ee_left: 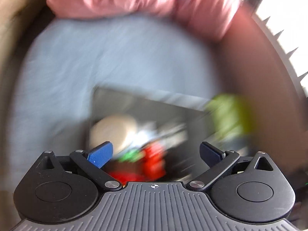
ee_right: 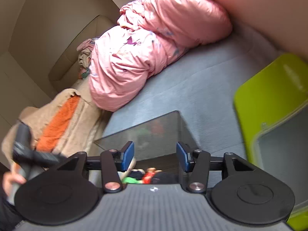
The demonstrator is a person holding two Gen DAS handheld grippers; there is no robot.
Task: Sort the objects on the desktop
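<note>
At the far left of the right wrist view a hand gripped the handle of the left gripper, whose own view was smeared with motion blur; its jaws stood wide apart with nothing between them, above a blurred heap of small objects in red, green, white and beige. Those lay on a dark glass-topped table set against a blue-grey bed sheet, with a pink quilt bunched behind. The right gripper also stood open and empty, over the table's near edge, the red and green pieces just below its fingers. Further right stood a clear bin with a lime-green lid tipped up, probably where sorted items belonged. To do this well, the left gripper had best settle before closing, single out one piece from the heap, and straddle it squarely.
</note>
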